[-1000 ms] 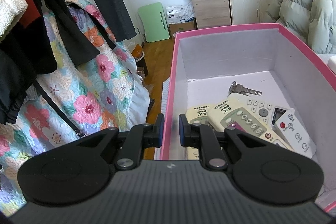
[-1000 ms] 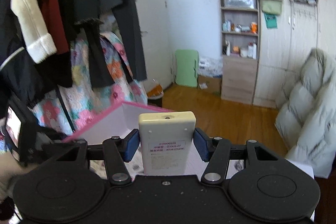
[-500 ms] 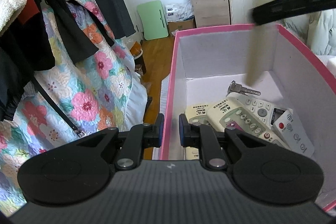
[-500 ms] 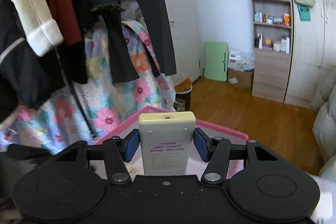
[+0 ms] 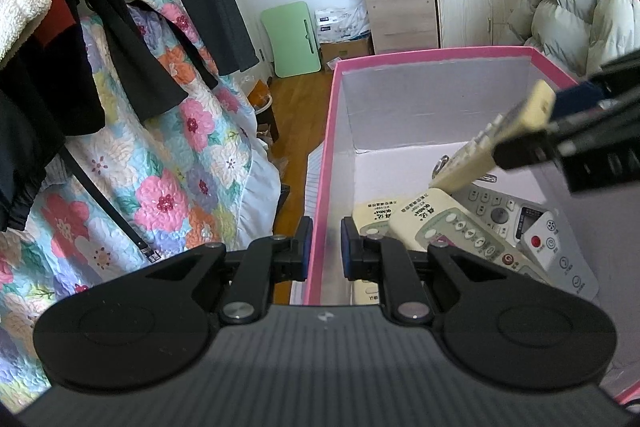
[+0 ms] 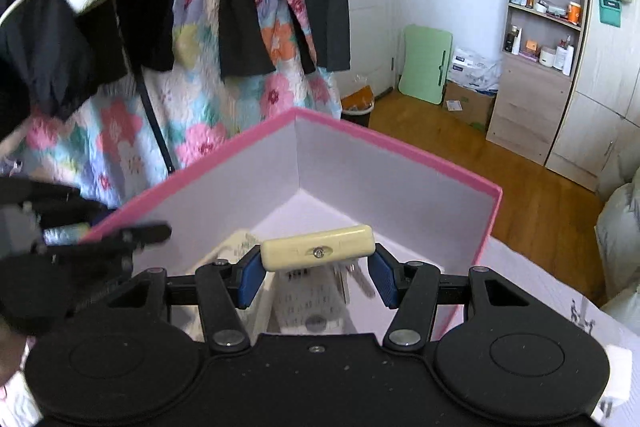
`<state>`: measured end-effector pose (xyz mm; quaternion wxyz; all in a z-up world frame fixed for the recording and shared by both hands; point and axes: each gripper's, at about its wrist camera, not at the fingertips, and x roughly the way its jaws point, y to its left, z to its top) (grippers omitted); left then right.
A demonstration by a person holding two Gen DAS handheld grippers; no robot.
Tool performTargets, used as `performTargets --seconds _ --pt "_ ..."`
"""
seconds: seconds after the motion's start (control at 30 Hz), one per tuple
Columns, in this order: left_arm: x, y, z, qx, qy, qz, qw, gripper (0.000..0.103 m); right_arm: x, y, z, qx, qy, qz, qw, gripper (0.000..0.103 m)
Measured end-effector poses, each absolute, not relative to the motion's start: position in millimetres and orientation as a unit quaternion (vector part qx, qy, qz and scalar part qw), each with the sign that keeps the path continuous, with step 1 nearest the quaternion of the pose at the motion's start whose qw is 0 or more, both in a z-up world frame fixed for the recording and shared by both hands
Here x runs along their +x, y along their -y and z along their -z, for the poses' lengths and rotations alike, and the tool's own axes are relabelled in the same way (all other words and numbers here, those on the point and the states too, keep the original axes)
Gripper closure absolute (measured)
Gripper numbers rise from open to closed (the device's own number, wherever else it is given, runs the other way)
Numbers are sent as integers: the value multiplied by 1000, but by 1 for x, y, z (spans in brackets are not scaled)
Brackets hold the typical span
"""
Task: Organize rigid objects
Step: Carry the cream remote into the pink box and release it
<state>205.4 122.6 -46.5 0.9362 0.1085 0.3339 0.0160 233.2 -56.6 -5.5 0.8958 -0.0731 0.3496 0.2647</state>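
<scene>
Pink-rimmed cardboard box with pale inner walls occupies the centre of both views; its near left wall passes between the jaws of the left gripper. Those jaws are set narrow, one pad outside the wall and one inside, but contact with the wall cannot be confirmed.

Floral quilt hangs to the left of the box, beneath dark garments.

Inside the box, several remote controls lie overlapped on the floor, with a white remote at the right.

Right gripper reaches over the box interior, tilted downward. Its jaws are spread wider than the cream remote between them: the left pad sits against the remote's end, while a gap shows at the right pad. In the left wrist view this cream remote slants down, its lower end just above the pile.
</scene>
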Motion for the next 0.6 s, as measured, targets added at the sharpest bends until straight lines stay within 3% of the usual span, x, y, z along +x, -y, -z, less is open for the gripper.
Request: performTargets --seconds 0.3,0.6 --pt "204 -123 47 109 -334 -17 936 90 215 55 10 -133 -337 -224 905 40" --pt "205 -126 46 106 -338 -17 935 90 176 151 -16 18 -275 -239 931 39"
